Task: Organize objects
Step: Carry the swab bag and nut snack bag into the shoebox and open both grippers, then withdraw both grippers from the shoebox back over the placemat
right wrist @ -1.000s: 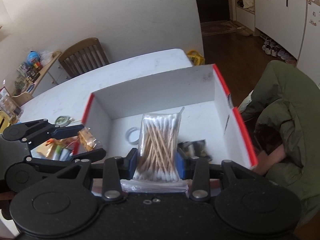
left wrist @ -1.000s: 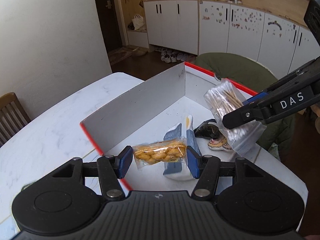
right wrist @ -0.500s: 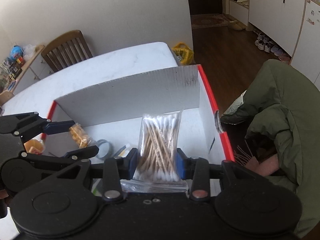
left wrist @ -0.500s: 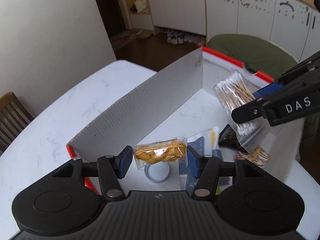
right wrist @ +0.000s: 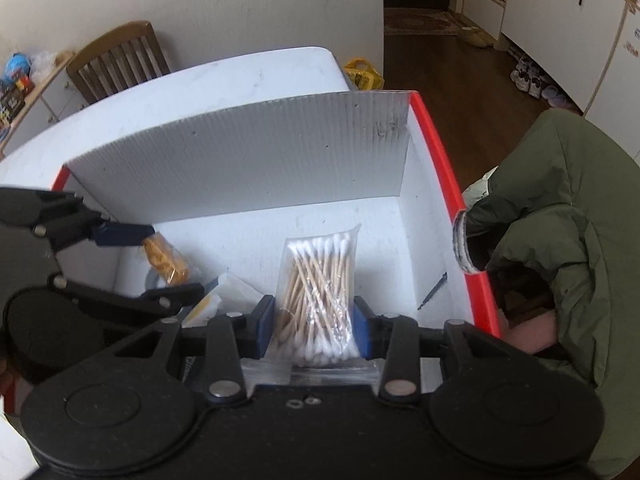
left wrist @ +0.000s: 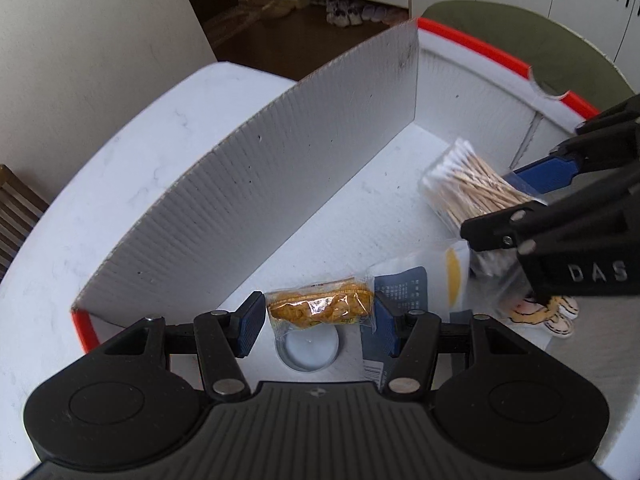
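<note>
1. Your left gripper [left wrist: 320, 314] pinches the snack [left wrist: 320, 307] over the box [left wrist: 256, 184] floor, ready to drop.
2. Your right gripper [right wrist: 313, 328] clamps the swabs [right wrist: 318, 284], at three o'clock of the snack, clear of clutter.

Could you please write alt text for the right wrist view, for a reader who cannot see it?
The right gripper holds a clear bag of cotton swabs over a white box with red edges. At left, the left gripper holds a snack packet inside the same box; a green coat lies to the right.
</note>
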Available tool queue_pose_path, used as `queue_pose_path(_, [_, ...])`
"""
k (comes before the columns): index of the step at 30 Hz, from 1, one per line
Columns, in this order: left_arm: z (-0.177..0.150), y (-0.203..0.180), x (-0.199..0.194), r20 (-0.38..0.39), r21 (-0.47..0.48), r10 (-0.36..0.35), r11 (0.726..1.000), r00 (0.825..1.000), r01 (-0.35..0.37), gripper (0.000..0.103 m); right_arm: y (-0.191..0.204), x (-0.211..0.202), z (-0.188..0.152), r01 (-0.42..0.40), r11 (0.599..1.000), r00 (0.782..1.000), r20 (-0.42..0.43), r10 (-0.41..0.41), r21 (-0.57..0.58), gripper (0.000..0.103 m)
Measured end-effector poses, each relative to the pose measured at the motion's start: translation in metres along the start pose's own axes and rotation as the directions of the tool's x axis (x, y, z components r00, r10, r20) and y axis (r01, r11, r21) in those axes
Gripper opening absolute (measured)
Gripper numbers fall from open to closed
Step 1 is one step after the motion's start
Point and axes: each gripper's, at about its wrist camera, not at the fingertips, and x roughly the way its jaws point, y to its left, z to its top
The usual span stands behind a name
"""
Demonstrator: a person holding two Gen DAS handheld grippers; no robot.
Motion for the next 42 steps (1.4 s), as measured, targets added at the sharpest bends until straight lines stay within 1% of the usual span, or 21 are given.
queue_pose_path(3, [0.004, 0.005, 0.008, -0.036, -0.022, -0.004, 1.000, 0.999, 0.003, 0.057, 0.005, 0.000, -0.002, 0.026, 0.999, 1.000, 0.000, -0.026, -0.041, 0.041])
queue_pose_path(8, [0.009, 0.008, 0.021, -0.115, -0.041, -0.012, 0.999, 0.993, 0.007, 0.057, 0.005, 0.000, -0.002, 0.024, 0.998, 1.000, 0.003, -0.023, -0.053, 0.042])
queue_pose_path(12, [0.008, 0.008, 0.023, -0.133, -0.042, -0.016, 0.999, 0.991, 0.010, 0.058, 0.006, -0.002, -0.003, 0.019, 0.997, 1.000, 0.014, -0.018, -0.073, 0.044])
queue_pose_path(15, [0.008, 0.008, 0.022, -0.139, -0.036, -0.016, 0.999, 0.990, 0.011, 0.063, 0.006, -0.005, -0.003, 0.014, 0.996, 0.999, 0.030, -0.011, -0.087, 0.047])
queue_pose_path(16, [0.008, 0.008, 0.022, -0.136, -0.035, -0.017, 0.999, 0.991, 0.012, 0.065, 0.006, -0.005, -0.003, 0.011, 0.996, 0.999, 0.033, -0.008, -0.090, 0.048])
queue_pose_path(19, [0.008, 0.008, 0.017, -0.126, -0.027, -0.011, 1.000, 0.992, 0.008, 0.065, 0.005, -0.008, -0.006, 0.002, 0.995, 0.999, 0.038, 0.001, -0.100, 0.052])
queue_pose_path(21, [0.007, 0.008, 0.013, -0.111, -0.017, -0.009, 1.000, 0.994, 0.008, 0.068, 0.006, -0.011, -0.009, 0.001, 0.994, 0.999, 0.043, 0.004, -0.106, 0.054])
queue_pose_path(23, [0.006, 0.008, 0.008, -0.096, -0.016, -0.006, 1.000, 0.995, 0.005, 0.080, 0.007, -0.013, -0.011, -0.004, 0.994, 0.999, 0.050, 0.010, -0.114, 0.058])
queue_pose_path(27, [0.004, 0.013, -0.001, -0.074, -0.036, -0.014, 0.999, 0.997, 0.012, 0.080, 0.009, -0.022, -0.015, 0.000, 0.991, 0.997, 0.073, 0.010, -0.131, 0.060])
queue_pose_path(30, [0.003, 0.013, -0.006, -0.046, -0.056, -0.022, 0.998, 0.999, 0.020, 0.080, 0.007, -0.032, -0.018, -0.016, 0.992, 0.996, 0.084, 0.027, -0.121, 0.060])
queue_pose_path(33, [-0.001, 0.014, -0.016, -0.018, -0.077, -0.045, 0.996, 0.999, 0.044, 0.080, 0.004, -0.041, -0.021, -0.033, 0.993, 0.994, 0.098, 0.044, -0.111, 0.060])
queue_pose_path(35, [-0.002, 0.013, -0.021, 0.002, -0.080, -0.057, 0.995, 0.998, 0.057, 0.089, 0.002, -0.047, -0.024, -0.051, 0.993, 0.992, 0.109, 0.062, -0.104, 0.061])
queue_pose_path(38, [-0.008, 0.011, -0.034, 0.033, -0.087, -0.058, 0.994, 0.998, 0.061, 0.089, -0.001, -0.055, -0.027, -0.082, 0.993, 0.988, 0.122, 0.093, -0.088, 0.061])
queue_pose_path(41, [-0.012, 0.015, -0.047, 0.068, -0.126, -0.087, 0.987, 0.994, 0.095, 0.091, 0.000, -0.067, -0.032, -0.097, 0.991, 0.983, 0.147, 0.110, -0.092, 0.063])
queue_pose_path(42, [-0.015, 0.017, -0.053, 0.084, -0.141, -0.102, 0.983, 0.991, 0.113, 0.093, 0.000, -0.071, -0.033, -0.103, 0.990, 0.981, 0.156, 0.117, -0.093, 0.069])
